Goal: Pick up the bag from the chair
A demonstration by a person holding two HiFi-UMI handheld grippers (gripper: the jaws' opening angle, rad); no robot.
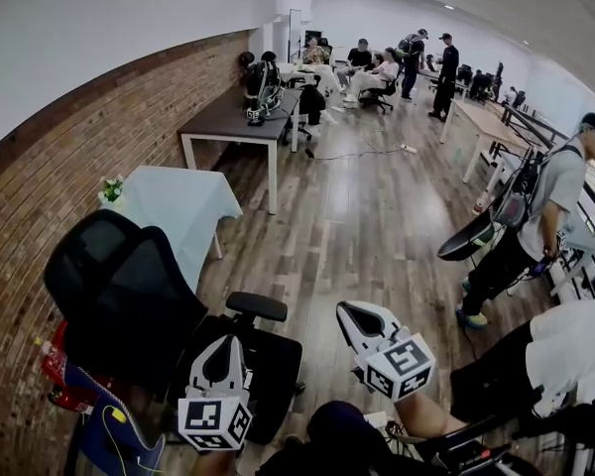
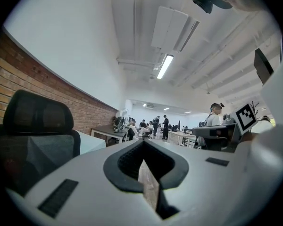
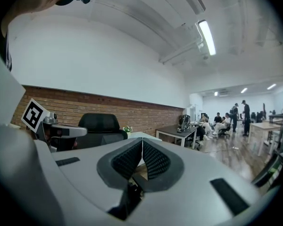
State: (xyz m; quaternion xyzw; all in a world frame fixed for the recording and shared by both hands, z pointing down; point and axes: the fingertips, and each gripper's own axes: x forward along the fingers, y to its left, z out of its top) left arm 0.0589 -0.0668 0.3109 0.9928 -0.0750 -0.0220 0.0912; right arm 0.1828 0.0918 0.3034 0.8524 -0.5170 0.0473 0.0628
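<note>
Jaws of left gripper (image 1: 221, 350) and right gripper (image 1: 355, 317) closed together, empty, by the chair (image 1: 129, 296); apparent red-and-blue bag (image 1: 74, 390) low behind its back, apart.

Chair (image 1: 119, 286) seat partly hidden behind left gripper (image 1: 221, 347); distant people (image 1: 446, 72) too small.

Brick wall (image 1: 89, 167) beside a cloth-covered table (image 1: 178, 204), dark-topped desk (image 1: 228, 119) beyond, wooden floor (image 1: 377, 226), distant seated people (image 1: 365, 65)

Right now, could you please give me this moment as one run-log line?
left gripper: shut, empty | right gripper: shut, empty | office chair: ahead-left, untouched | bag: not made out
</note>
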